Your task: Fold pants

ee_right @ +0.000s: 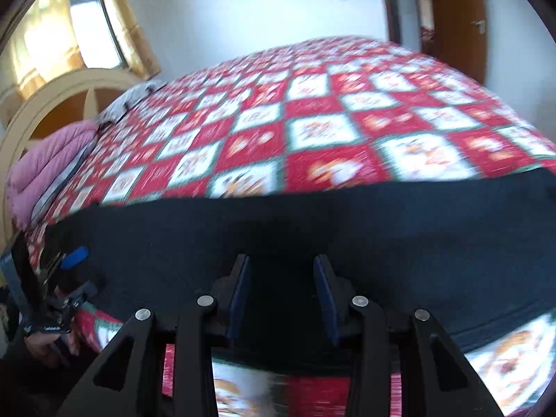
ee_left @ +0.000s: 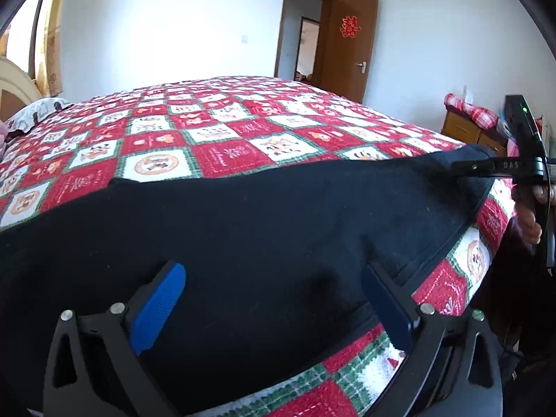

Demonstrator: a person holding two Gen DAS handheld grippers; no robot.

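The black pants (ee_left: pixel 243 229) lie spread across the near edge of the bed (ee_left: pixel 222 132). The left gripper (ee_left: pixel 274 299) and right gripper (ee_right: pixel 281 299) hover over them with jaws released, grasping nothing. Each should probably pinch the near hem squarely before lifting evenly toward the far edge.

Black pants (ee_left: pixel 243 229) lie on a red-white-green checked bedspread (ee_left: pixel 215 132).

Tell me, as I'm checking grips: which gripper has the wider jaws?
The left gripper: its jaws gape wide over the black pants; the right gripper is narrower.
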